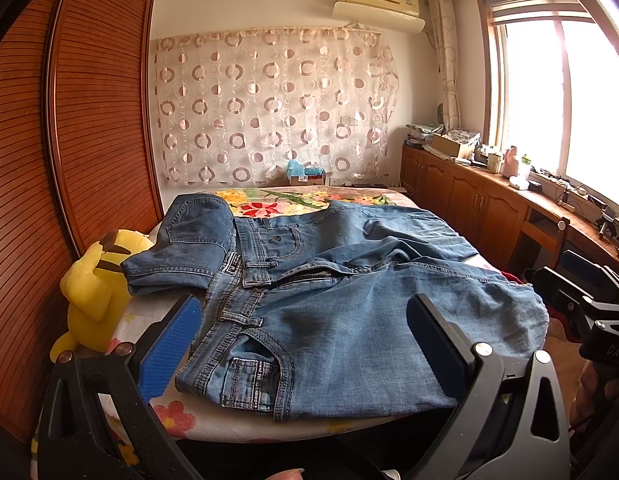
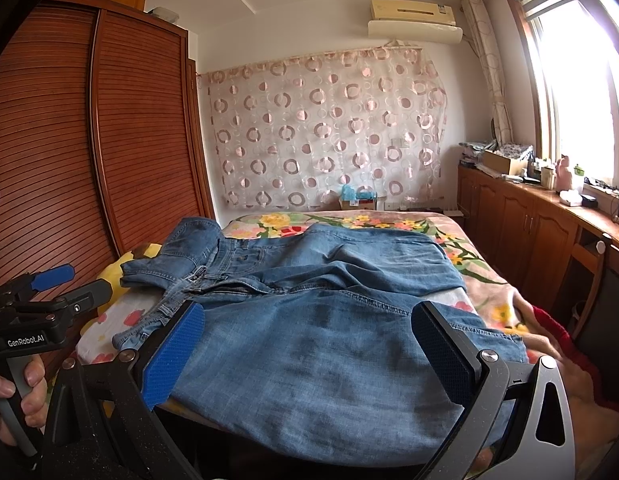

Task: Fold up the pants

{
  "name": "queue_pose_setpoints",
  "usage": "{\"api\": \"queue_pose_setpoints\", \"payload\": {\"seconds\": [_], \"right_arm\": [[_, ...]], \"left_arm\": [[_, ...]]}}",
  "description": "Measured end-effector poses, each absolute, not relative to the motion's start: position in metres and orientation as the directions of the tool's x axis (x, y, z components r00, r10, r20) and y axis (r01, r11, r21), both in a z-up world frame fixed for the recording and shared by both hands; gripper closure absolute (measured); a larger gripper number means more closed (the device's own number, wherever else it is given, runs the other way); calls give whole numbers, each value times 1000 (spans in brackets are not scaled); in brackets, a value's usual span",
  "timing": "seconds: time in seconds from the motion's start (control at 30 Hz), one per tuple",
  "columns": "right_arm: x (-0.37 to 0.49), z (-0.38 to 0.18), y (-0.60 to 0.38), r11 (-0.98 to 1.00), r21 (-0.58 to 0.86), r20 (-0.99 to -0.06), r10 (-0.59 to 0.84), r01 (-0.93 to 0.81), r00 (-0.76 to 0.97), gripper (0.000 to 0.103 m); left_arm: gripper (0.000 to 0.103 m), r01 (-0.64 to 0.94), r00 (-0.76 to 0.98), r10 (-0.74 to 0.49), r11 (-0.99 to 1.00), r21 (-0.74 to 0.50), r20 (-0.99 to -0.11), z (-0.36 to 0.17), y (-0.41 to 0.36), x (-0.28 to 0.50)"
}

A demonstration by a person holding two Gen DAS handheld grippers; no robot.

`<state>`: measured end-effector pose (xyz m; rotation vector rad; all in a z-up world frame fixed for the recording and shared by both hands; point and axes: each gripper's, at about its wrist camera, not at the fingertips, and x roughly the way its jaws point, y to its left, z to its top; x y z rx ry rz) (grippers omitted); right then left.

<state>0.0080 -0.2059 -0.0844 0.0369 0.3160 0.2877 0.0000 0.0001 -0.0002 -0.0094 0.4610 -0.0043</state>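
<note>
Floral-covered bed (image 1: 269, 206) carries blue jeans (image 1: 329, 320) spread flat beside a yellow plush toy (image 1: 95, 292). Left hand-held gripper (image 1: 309, 344) and right hand-held gripper (image 2: 313, 356) hover over the denim, both released, grasping nothing.

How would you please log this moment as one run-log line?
left tongs: open, empty | right tongs: open, empty | jeans: spread on bed, unfolded | plush toy: beside waistband
</note>
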Motion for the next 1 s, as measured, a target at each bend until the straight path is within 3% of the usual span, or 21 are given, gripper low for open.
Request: {"api": "queue_pose_setpoints", "payload": {"seconds": [1.0], "right_arm": [[9,-85,-206,955,83,-311,296,-284,903,0]], "left_arm": [[0,9,891,-12,1000,-9,-455,10,-1,-1]]}}
